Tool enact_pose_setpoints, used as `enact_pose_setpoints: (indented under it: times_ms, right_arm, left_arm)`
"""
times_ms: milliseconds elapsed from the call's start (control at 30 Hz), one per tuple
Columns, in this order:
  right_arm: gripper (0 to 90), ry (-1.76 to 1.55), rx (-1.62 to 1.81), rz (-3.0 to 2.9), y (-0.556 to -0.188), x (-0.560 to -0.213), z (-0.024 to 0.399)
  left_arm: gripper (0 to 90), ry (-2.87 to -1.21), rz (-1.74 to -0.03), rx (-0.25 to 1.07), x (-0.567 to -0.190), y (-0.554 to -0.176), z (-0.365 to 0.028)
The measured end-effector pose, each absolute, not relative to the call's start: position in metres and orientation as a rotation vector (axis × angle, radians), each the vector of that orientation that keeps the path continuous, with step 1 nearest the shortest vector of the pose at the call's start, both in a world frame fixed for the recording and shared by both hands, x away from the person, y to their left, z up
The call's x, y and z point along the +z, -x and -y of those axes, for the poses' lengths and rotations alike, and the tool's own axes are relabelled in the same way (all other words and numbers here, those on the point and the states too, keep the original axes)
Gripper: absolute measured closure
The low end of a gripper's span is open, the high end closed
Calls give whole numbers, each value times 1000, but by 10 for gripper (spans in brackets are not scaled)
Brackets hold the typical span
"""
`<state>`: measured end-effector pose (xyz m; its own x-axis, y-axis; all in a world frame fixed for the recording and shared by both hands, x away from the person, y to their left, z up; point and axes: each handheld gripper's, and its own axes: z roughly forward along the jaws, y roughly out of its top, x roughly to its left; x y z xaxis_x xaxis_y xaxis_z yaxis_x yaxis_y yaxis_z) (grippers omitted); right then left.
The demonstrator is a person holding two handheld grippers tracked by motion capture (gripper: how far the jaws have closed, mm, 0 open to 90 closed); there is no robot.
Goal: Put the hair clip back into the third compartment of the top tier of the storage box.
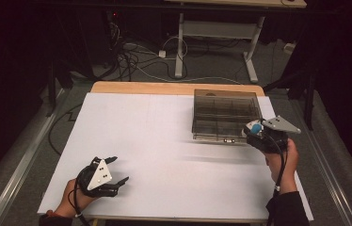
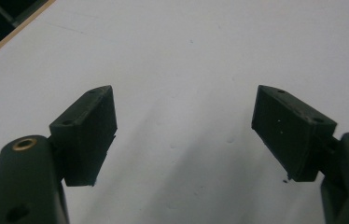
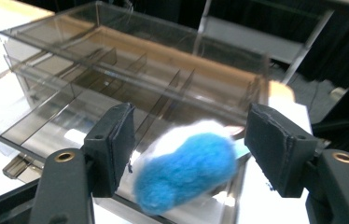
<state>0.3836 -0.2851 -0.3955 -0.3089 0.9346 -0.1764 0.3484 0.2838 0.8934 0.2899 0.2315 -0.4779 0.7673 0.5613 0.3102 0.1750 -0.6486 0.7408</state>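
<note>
Blue pom-pom point(image 3: 186, 170) sits between the right tool's point(image 3: 189, 140) parted jaws, untouched.

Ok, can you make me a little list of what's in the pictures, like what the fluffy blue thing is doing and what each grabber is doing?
fluffy thing: a blue and white pom-pom, blurred, between the right gripper's jaws
right gripper: at the box's near right corner; whether its pads touch the pom-pom I cannot tell
box: a clear plastic organiser box with dividers, on the far right of the table
box contents: compartments look empty
left gripper: jaws wide apart, nothing between them, over bare table
table: white top
</note>
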Motion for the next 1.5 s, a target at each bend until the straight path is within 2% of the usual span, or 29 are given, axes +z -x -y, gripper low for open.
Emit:
enact_pose_setpoints:
  times_ms: [67, 133, 200, 267, 467, 600, 733, 1033, 1133, 1200, 1400, 1500]
  right_arm:
    - [429, -1153, 1019, -1789, -380, -392, 288]
    - [568, -1148, 1018, -1769, -377, -389, 292]
    - [644, -1156, 1012, -1768, -376, -387, 296]
    - [680, -1170, 984, -1789, -378, -389, 299]
    - [688, -1163, 952, -1822, -378, -392, 300]
    - [626, -1160, 963, -1838, -376, -393, 300]
    - [621, -1175, 980, -1829, -377, -396, 301]
    - [549, -1169, 934, -1846, -379, -402, 299]
    - [469, -1168, 939, -1844, -380, -403, 297]
    - [459, -1167, 948, -1841, -379, -402, 297]
    - [302, -1162, 965, -1797, -378, -401, 293]
    - [275, -1171, 982, -1767, -377, -400, 294]
  left_arm:
    - [213, -2235, -546, 690, -478, -290, -232]
    - [212, -2234, -547, 690, -478, -290, -232]
    - [212, -2233, -547, 690, -478, -290, -232]
    - [213, -2236, -546, 688, -478, -290, -231]
    - [213, -2237, -540, 688, -478, -289, -231]
    - [213, -2235, -540, 687, -478, -289, -231]
    - [213, -2236, -535, 687, -478, -289, -230]
    - [212, -2229, -533, 687, -476, -289, -230]
    - [213, -2230, -532, 686, -477, -289, -230]
    - [213, -2229, -534, 686, -476, -289, -230]
    - [213, -2228, -534, 686, -476, -289, -230]
    - [213, -2227, -535, 687, -476, -289, -230]
